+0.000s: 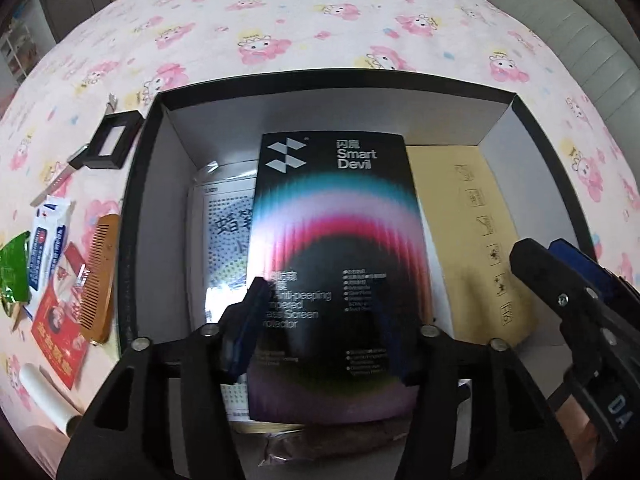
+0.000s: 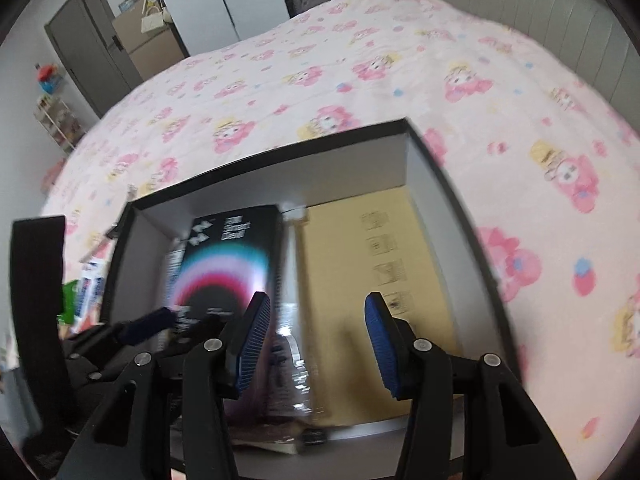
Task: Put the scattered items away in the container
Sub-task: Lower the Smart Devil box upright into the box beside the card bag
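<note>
A black-rimmed box (image 1: 140,184) with white inner walls sits on the pink patterned bed; it also shows in the right wrist view (image 2: 440,184). My left gripper (image 1: 320,320) holds a black "Smart Devil" screen-protector pack (image 1: 340,216) between its blue pads, inside the box. The pack also shows in the right wrist view (image 2: 228,256). My right gripper (image 2: 316,340) is open and empty above the box, over a tan envelope (image 2: 352,260). It appears at the right edge of the left wrist view (image 1: 560,280).
Left of the box lie a brown comb (image 1: 100,272), a red packet (image 1: 60,328), a white-blue wipes pack (image 1: 48,240), a green packet (image 1: 14,264), a small black frame (image 1: 108,140) and a white roll (image 1: 44,392). Inside the box lie a tan envelope (image 1: 472,232) and a clear-wrapped sheet (image 1: 224,224).
</note>
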